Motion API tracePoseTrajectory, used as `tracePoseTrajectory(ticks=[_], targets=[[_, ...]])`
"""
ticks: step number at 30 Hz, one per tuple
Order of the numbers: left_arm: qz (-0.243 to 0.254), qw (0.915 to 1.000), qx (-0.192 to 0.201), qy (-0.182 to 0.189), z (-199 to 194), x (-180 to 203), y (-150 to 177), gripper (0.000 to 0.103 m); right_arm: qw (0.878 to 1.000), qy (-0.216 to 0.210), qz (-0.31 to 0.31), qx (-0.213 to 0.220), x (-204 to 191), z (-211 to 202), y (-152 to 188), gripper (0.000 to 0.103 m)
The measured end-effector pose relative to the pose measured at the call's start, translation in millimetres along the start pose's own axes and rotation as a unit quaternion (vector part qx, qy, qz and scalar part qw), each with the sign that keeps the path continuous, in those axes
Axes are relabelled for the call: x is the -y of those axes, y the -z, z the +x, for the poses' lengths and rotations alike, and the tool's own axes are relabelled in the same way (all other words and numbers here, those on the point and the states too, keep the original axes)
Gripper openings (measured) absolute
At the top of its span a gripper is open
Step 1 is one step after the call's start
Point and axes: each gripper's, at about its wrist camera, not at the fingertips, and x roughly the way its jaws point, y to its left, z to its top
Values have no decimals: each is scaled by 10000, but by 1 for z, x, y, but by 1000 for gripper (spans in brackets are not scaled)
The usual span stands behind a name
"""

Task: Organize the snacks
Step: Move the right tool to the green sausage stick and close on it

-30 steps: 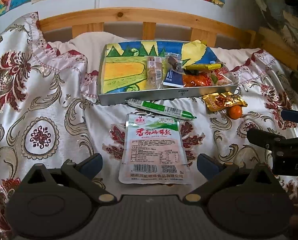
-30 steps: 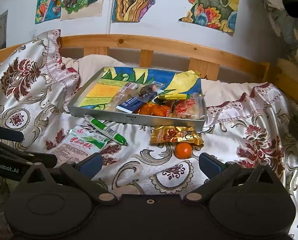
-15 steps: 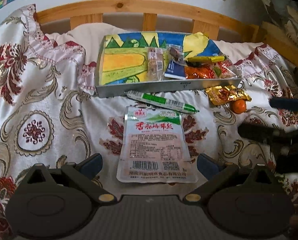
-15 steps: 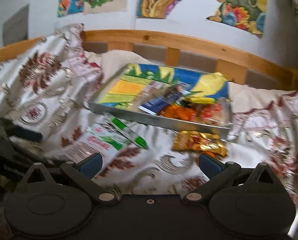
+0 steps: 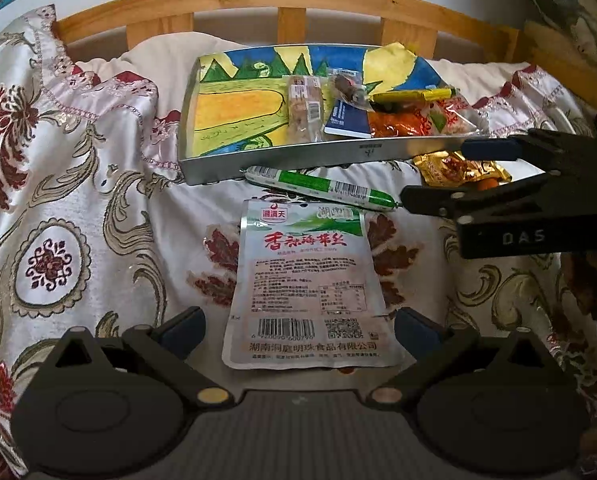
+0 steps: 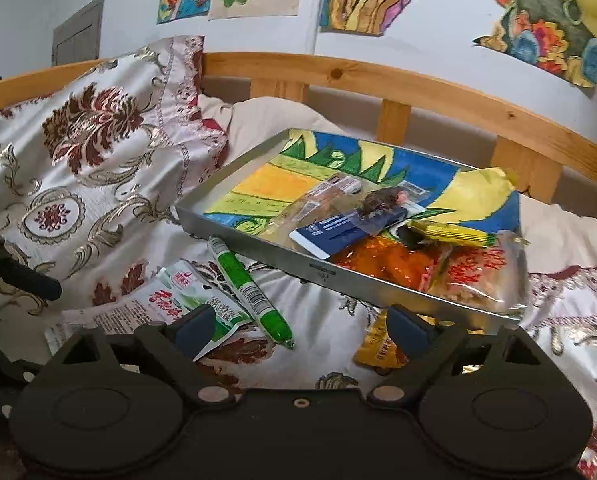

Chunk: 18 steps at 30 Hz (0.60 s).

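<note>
Forward goes the right hand-held gripper (image 6: pixel 298 330), now close over the gold packet (image 6: pixel 378 346) by its right finger, jaws wide and empty. Left hand-held gripper (image 5: pixel 298 330), also spread wide, straddles the white-green pouch (image 5: pixel 308 280) with red Chinese lettering and a barcode. Just beyond lies the green sausage stick (image 5: pixel 322 189), touching the metal tray (image 5: pixel 298 158) of snacks. "DAS" shows on the right gripper's body.

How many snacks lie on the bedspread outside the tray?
3 shown: pouch between the left gripper's fingers, sausage against the tray, gold packet rightward. Others may hide behind the right gripper.
</note>
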Motion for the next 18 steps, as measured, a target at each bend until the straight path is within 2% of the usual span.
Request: tracePoseTrajectory(ticks=[7, 13, 18], targets=[[97, 9999, -82, 1, 17, 4, -5, 102, 9993, -79, -367, -34, -3, 16, 5, 89], [-27, 9992, -360, 187, 37, -1, -12, 102, 9994, -185, -254, -138, 8, 28, 10, 78], [113, 9989, -439, 124, 49, 5, -21, 103, 9989, -306, -334, -134, 9, 33, 11, 76]])
